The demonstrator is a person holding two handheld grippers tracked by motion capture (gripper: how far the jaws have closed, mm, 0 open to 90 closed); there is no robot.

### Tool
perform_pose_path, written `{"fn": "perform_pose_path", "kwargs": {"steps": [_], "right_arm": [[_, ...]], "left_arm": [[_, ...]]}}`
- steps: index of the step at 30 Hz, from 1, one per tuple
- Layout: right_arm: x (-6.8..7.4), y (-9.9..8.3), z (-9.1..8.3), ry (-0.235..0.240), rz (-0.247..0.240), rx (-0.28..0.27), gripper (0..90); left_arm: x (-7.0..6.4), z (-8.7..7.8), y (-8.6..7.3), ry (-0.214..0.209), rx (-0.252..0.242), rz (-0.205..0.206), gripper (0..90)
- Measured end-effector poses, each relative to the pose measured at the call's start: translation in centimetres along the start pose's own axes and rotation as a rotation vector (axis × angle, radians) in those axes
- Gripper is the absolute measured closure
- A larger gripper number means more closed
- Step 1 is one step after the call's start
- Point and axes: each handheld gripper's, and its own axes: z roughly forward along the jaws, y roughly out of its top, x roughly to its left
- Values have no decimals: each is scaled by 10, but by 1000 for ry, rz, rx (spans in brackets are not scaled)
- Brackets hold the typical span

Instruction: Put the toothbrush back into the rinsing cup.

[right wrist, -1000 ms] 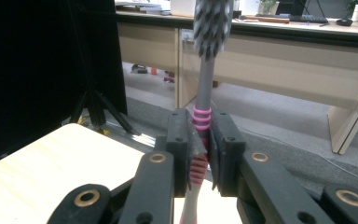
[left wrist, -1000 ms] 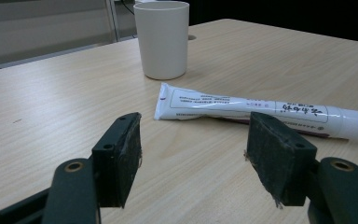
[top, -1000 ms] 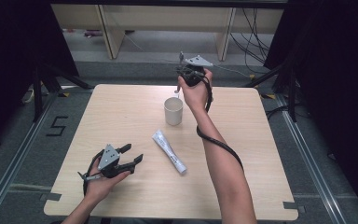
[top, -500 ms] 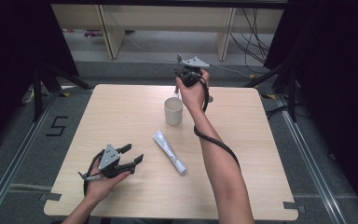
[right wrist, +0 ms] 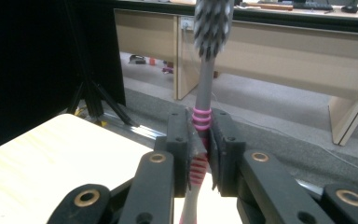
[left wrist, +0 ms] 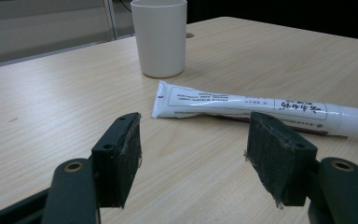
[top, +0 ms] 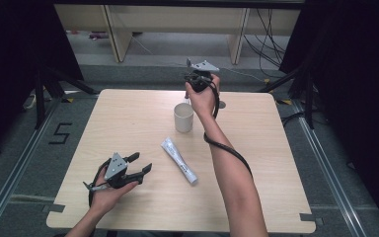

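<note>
The right gripper (right wrist: 200, 156) has its jaws clamped on a toothbrush (right wrist: 204, 100) — grey handle with pink ribs, bristle head standing upright above the pads. In the high view this gripper (top: 200, 81) is raised over the far edge of the table (top: 128, 113), just beyond a white cup (top: 183, 117) that stands upright. Nearer the person, a toothpaste tube (top: 178, 159) lies flat on the wood, apart from the cup. The left gripper (left wrist: 193, 154) rests low near the table's front-left corner, jaws spread wide and empty — pointing at the tube (left wrist: 256, 109), with the cup (left wrist: 159, 36) behind it.
</note>
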Motion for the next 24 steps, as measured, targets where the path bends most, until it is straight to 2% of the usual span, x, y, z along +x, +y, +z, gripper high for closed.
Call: {"fn": "perform_pose_path", "kwargs": {"steps": [9, 10, 12, 13, 14, 19, 21, 24], "right_arm": [[0, -6, 5, -1, -6, 28, 797], [-1, -8, 7, -1, -27, 21, 796], [1, -9, 7, 2, -4, 42, 796], [0, -10, 8, -4, -26, 40, 796], [1, -13, 9, 4, -11, 56, 796], [1, -17, 11, 2, -26, 77, 795], [2, -20, 12, 6, -6, 91, 795], [1, -21, 13, 4, -12, 98, 795]], "left_arm": [[0, 0, 0, -3, 5, 0, 347], [0, 1, 0, -3, 5, -1, 347], [0, 1, -1, -4, 5, -1, 346], [0, 1, -1, -4, 3, 0, 346], [0, 1, -1, -4, 4, 0, 346], [0, 1, -1, -2, 7, -2, 346], [0, 0, -1, -3, 7, -1, 346], [0, 2, -1, -9, -1, -2, 345]]}}
